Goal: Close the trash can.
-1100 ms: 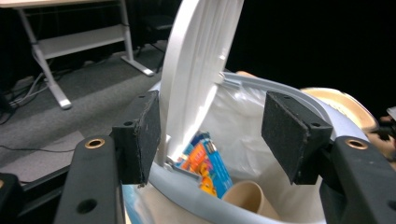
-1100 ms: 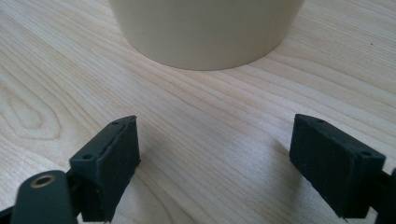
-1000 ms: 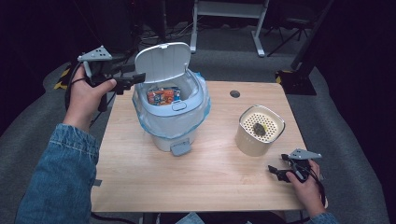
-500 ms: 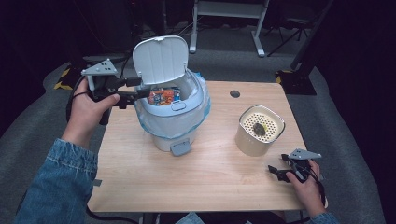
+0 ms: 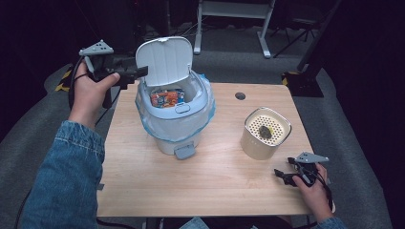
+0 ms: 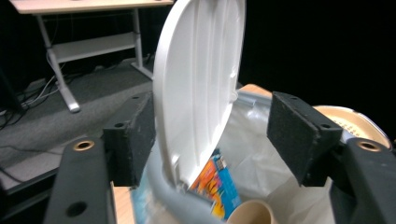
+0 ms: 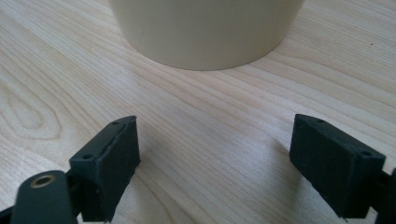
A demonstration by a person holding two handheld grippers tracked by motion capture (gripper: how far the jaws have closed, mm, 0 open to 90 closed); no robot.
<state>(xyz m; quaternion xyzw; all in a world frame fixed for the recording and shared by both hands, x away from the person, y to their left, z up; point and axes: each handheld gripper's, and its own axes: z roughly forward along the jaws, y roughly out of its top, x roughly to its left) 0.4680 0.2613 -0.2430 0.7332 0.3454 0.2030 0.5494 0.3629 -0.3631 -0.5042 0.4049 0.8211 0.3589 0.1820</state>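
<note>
Up close, left hand-held gripper (image 6: 212, 140), just widened, straddles raised lid (image 6: 201, 84) unclamped

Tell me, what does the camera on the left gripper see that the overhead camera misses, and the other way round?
The left gripper view alone shows the lid's pale ribbed underside from close up, standing between that gripper's open black pads, and a beige paper cup rim low in the bin. The high view alone shows the whole wooden table, the beige perforated canister, the bin's foot pedal and the right gripper resting near the table's edge. Both show the bin with its lid up, its bag liner and the orange and blue packet inside.
</note>
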